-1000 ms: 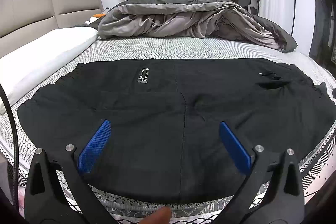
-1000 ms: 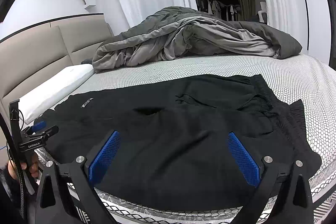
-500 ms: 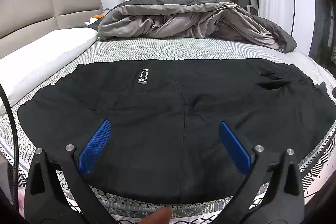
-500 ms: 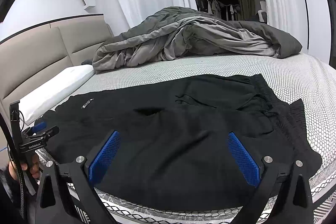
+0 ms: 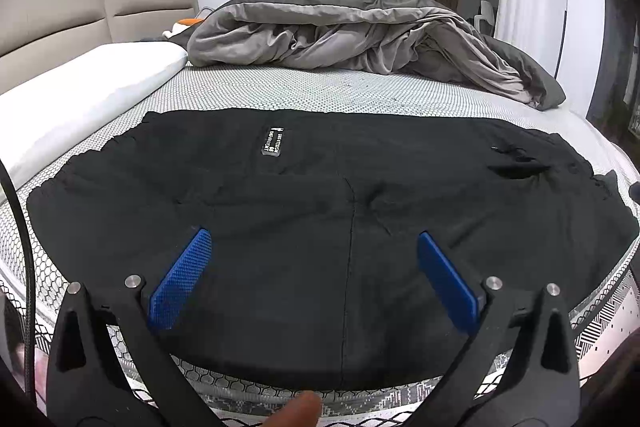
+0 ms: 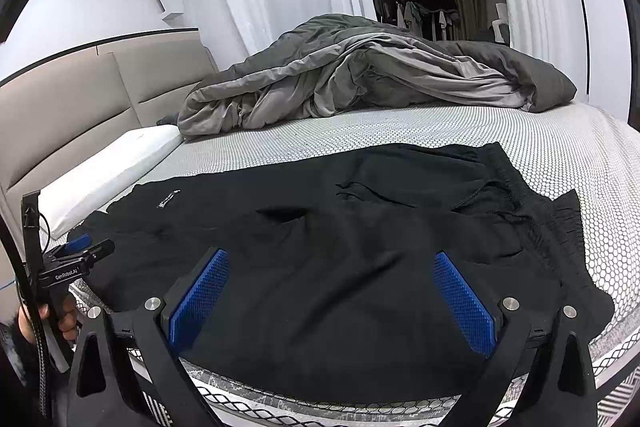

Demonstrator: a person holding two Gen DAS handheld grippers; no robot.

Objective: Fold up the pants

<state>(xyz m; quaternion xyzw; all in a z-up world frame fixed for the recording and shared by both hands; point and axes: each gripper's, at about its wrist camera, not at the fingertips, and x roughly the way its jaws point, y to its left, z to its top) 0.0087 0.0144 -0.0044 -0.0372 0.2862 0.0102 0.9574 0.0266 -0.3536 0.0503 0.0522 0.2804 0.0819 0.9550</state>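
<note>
Black pants (image 5: 320,211) lie spread flat across the near side of the bed, a small white label (image 5: 273,143) facing up. In the right wrist view the same pants (image 6: 360,259) show their gathered waistband and drawstring (image 6: 516,195) at the right. My left gripper (image 5: 314,255) hovers open over the near middle of the cloth, nothing between its blue pads. My right gripper (image 6: 332,287) also stands open above the cloth near the waist end. The left gripper (image 6: 78,253) appears at the far left of that view, held by a hand (image 6: 66,319).
A crumpled grey duvet (image 5: 360,27) is heaped at the far side of the mattress (image 5: 320,91). A white pillow (image 5: 80,95) and beige headboard (image 5: 80,3) lie to the left. The bed's front edge (image 5: 320,391) runs just below the pants. A fingertip (image 5: 300,409) shows at the bottom.
</note>
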